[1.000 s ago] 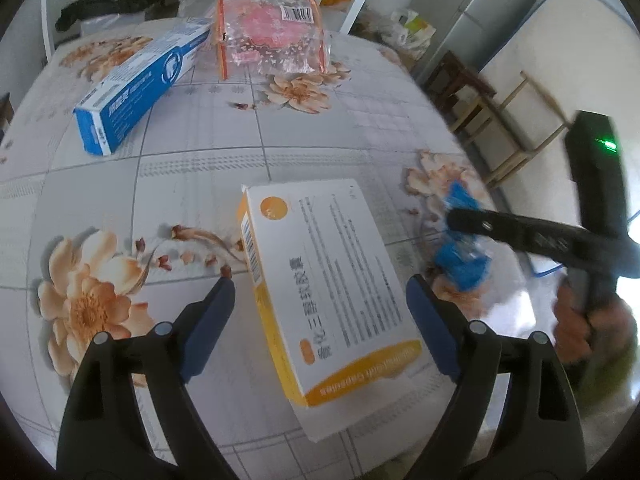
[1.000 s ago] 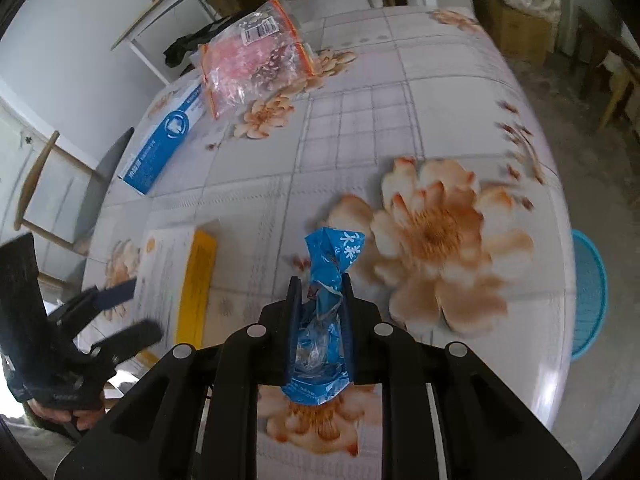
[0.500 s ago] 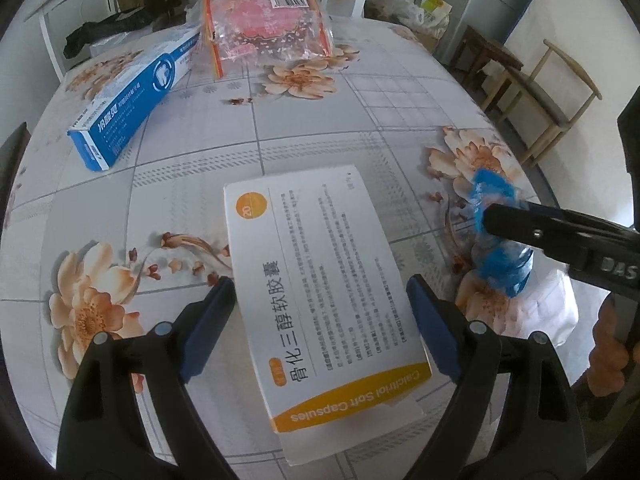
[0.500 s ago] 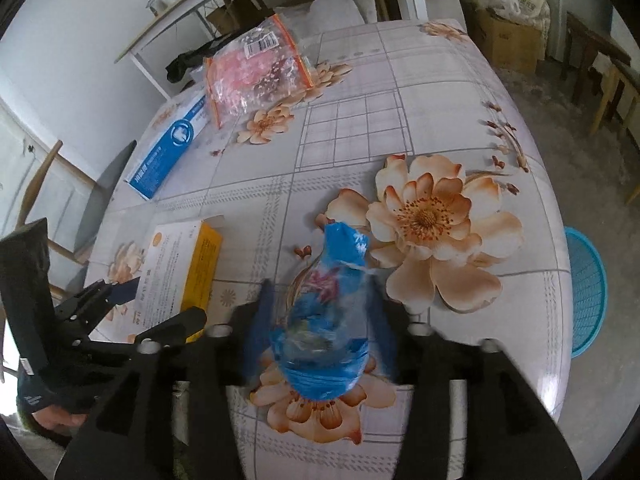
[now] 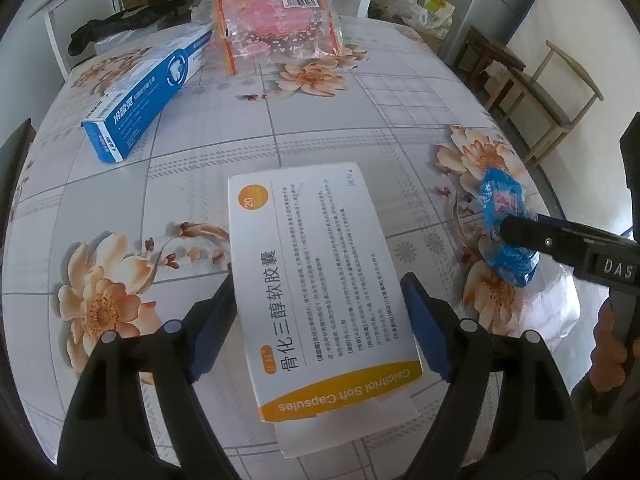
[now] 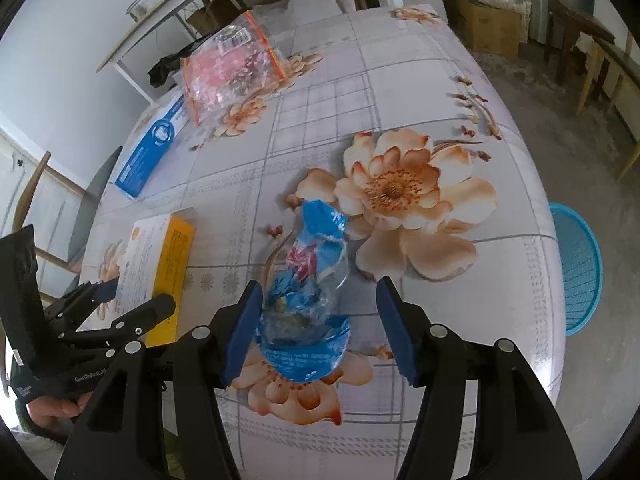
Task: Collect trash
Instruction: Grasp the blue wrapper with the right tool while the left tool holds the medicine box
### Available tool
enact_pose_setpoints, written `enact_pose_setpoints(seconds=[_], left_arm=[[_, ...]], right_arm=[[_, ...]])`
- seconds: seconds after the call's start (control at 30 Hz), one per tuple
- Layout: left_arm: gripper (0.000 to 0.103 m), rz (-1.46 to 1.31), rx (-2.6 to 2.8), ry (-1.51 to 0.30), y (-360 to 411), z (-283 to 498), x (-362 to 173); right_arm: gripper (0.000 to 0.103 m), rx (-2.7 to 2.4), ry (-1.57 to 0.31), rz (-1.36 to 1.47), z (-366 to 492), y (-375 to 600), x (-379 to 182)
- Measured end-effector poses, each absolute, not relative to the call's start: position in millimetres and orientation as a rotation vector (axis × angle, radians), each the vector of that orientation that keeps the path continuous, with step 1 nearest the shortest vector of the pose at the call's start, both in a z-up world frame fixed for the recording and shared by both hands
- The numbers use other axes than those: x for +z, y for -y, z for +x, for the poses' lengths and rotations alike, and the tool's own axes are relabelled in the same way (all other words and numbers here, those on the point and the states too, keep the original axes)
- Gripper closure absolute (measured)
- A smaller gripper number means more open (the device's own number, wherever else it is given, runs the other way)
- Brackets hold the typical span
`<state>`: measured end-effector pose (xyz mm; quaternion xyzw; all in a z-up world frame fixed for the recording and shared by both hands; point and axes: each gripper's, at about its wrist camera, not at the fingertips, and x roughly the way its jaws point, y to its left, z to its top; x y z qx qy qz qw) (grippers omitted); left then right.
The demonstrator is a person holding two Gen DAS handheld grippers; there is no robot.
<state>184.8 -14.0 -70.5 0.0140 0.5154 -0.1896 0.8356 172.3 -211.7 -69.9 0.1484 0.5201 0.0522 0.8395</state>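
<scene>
A white and orange capsule box [image 5: 320, 280] lies flat on the flowered table between the open jaws of my left gripper [image 5: 316, 316]; whether the pads touch its sides I cannot tell. It also shows in the right wrist view [image 6: 156, 264]. A crumpled blue plastic wrapper [image 6: 308, 300] lies on the table between the open jaws of my right gripper [image 6: 320, 324], touching neither pad clearly. The wrapper also shows at the right of the left wrist view [image 5: 504, 224]. A blue mesh basket [image 6: 576, 268] stands on the floor beside the table's right edge.
A blue toothpaste box [image 5: 148, 92] and a clear bag of pink sweets [image 5: 276, 28] lie at the table's far side. Wooden chairs [image 5: 560, 92] stand to the right. A cardboard box [image 6: 488, 28] and clutter sit beyond the table.
My right gripper has opened and let go of the blue wrapper, which now rests on the table. My left gripper has moved in around the capsule box.
</scene>
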Motion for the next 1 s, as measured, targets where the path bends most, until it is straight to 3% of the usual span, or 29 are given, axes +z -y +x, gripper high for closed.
enact_pose_setpoints(seconds=[0.3,0.57,1.0], left_arm=[[0.029,0.022,-0.391,-1.082,11,183,-70],[0.03,0.013,-0.386,-1.072,8,182,-69],[0.031,-0.019,-0.383,-1.038,0,177,-57]], right_arm=[[0.046,0.093,-1.104,0.286,173,202,-73],[0.067,0.097,-1.118,0.265,173,198,-74],[0.072,0.108,-1.108,0.304,173,202,-69]])
